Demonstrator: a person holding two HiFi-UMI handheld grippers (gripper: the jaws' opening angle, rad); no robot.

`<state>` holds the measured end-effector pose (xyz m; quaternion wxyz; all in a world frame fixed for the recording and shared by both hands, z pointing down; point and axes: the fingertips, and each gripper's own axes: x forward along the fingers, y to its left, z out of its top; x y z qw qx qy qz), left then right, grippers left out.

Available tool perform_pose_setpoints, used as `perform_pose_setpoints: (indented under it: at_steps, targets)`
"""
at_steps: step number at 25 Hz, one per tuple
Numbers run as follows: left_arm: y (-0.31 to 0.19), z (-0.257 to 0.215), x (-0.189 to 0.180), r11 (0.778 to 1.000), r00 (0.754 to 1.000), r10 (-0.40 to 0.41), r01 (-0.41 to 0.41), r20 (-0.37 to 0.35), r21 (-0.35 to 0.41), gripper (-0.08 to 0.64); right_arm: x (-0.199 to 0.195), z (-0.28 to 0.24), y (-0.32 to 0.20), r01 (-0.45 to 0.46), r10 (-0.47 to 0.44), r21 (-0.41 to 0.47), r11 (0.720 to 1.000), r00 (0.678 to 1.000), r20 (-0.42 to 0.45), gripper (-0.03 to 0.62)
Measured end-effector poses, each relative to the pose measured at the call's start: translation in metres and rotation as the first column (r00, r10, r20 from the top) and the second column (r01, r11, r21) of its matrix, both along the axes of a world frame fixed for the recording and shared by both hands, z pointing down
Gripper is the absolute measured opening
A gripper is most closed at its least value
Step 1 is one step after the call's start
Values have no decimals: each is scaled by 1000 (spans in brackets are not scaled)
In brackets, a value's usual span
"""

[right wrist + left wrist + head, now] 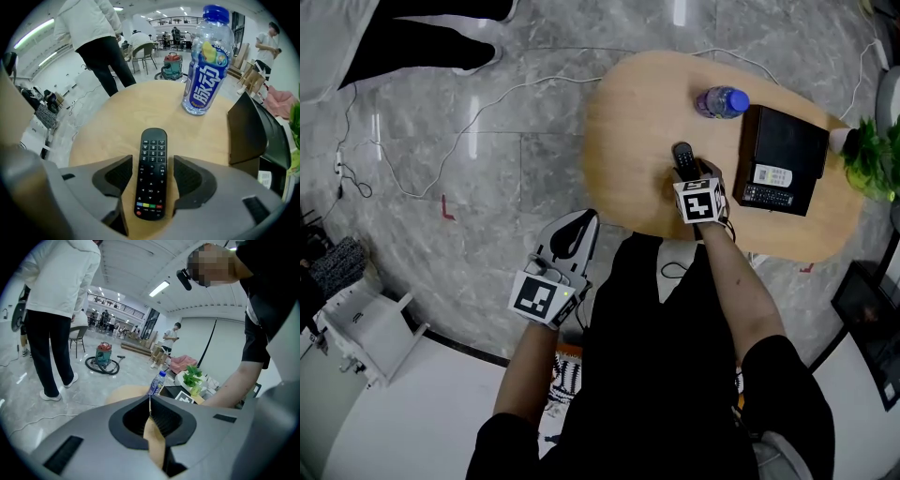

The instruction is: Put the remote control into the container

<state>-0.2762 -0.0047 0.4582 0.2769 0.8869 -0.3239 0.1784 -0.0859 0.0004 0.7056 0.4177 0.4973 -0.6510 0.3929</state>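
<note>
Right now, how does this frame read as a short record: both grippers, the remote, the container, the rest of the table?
Right gripper: open, jaws either side of the remote, not pressing it
Left gripper: shut, empty, off the table
Remote: flat on the table, outside the container
Container: black, holds two other remotes
Also on table: bottle, potted plant

Two hand-held grippers (pixel 584 223) (pixel 683 172), one remote control (pixel 682 154) on the table (pixel 628 141), one bottle (pixel 721 102), one container (pixel 783 141), one plant (pixel 877 155)

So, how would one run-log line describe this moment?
left gripper: shut, empty | right gripper: open, jaws around remote | remote: flat on table, ungripped | container: on table, apart from remote
</note>
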Motion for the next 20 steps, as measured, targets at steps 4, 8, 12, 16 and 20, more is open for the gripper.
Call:
perform_pose_setpoints:
  at_steps: [4,8,12,16,20]
  targets:
    - [-5,6,-3,1000,1000,-5,5,0,-7,8,1,11,0,9,-9,-26,1000,1000,-13,258]
    - [-5,10,-1,1000,1000,-7,7,5,-9,8,2,15,1,25,-27,-47,999,999,-26,258]
    - [-6,10,3,1000,1000,-2,2,5,-20,8,2,12,0,36,-39,-86,996,999,-36,206]
    - [-3,6,7,999,1000,0,-1,-8,-42,8,-4,-5,-3,85,-87,-46,995,996,-31,202]
    - [-6,-6,19,1000,1000,2,-2,-9,-17,8,-8,-34,-5,123,-123,4,992,992,-1,202]
